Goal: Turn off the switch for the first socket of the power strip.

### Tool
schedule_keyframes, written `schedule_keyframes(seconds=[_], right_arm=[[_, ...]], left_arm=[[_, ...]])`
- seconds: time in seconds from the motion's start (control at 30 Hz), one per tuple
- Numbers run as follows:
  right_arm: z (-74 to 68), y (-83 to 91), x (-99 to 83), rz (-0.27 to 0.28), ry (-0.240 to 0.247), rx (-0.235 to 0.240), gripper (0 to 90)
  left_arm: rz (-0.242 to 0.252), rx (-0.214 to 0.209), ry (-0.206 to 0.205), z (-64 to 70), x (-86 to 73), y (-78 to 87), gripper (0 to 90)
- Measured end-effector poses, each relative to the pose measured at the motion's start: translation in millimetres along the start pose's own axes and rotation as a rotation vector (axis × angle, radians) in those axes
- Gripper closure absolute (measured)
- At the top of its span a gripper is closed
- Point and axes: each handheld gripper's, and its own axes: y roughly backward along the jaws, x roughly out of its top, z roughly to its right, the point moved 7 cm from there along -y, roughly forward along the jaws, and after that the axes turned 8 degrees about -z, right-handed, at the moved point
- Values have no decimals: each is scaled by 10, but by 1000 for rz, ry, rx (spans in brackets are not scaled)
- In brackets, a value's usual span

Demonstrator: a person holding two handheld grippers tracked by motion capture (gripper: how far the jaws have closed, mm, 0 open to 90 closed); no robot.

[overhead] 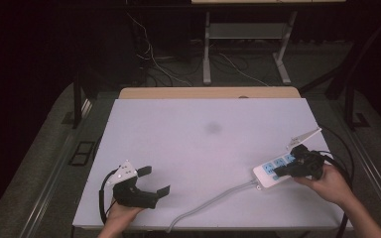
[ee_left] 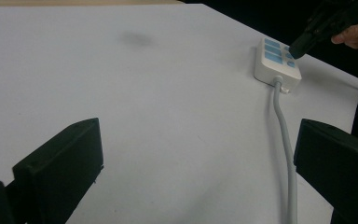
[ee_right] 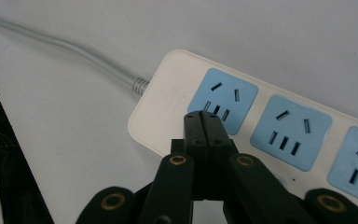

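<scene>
Right gripper (ee_right: 203, 122), jaws pressed together and empty, rests its tip on the power strip (overhead: 273, 171) at the bench's lower right; push straight down, lest it skid off the bench (overhead: 198, 148). Left gripper (overhead: 153, 181) gapes wide, empty, lower left

White power strip (ee_right: 168, 100) with light-blue socket faces; grey cable (overhead: 213, 201); black grippers; table (overhead: 178, 129) seemingly pale lilac-white.
</scene>
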Motion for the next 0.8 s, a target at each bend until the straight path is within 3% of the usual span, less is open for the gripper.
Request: schedule_keyframes(seconds=[0.8], right_arm=[[-69,332,261,102,17,-9,900]], left_arm=[[3,2,3,-1,0,5,0]])
